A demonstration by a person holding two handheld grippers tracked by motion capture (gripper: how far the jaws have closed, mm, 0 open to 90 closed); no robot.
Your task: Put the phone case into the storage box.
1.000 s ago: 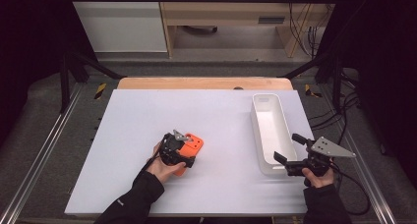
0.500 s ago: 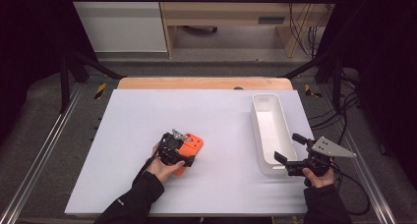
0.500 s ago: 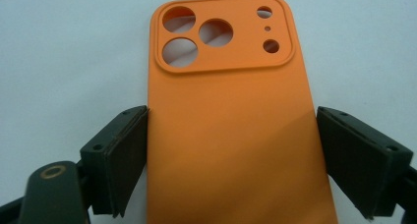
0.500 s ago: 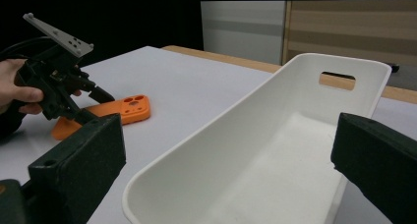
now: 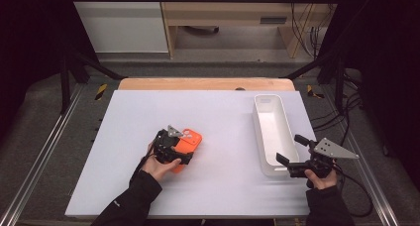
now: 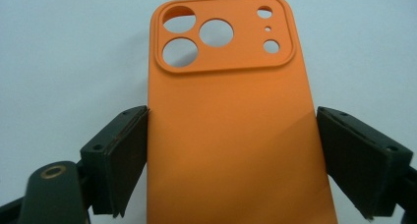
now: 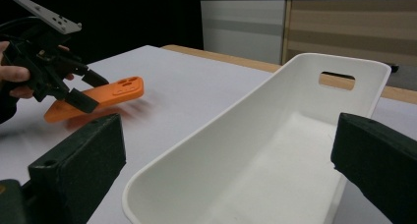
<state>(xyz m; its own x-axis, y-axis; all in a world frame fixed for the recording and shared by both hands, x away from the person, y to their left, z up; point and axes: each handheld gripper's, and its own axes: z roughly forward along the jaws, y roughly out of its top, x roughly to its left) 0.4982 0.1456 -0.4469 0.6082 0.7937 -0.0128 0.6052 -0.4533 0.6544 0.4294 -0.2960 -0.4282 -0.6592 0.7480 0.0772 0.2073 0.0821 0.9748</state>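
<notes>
On the left of the white tabletop (image 5: 223,117), my left tongs (image 5: 174,147) hold an orange phone case (image 5: 189,141). In the left gripper view the case (image 6: 231,130) lies flat between the two black jaws, camera cut-outs at the far end; the left jaw's pad presses one long edge and the right jaw meets the other, so the tongs are wide but clamped across the case's width. From the right gripper view I see the left tongs (image 7: 81,89) and the hand carrying them, with the case (image 7: 98,102) tilted: its cut-out end is raised and its shadow falls on the tabletop below, so at least that end is lifted off the surface. To the right stands a long white bin (image 5: 274,134) with a slot handle in its far wall (image 7: 336,79); its inside looks bare. My right tongs (image 5: 292,154) sit at the bin's near end, jaws wide with nothing gripped; in their own view one jaw stands on each side of the bin's near corner (image 7: 147,204).
</notes>
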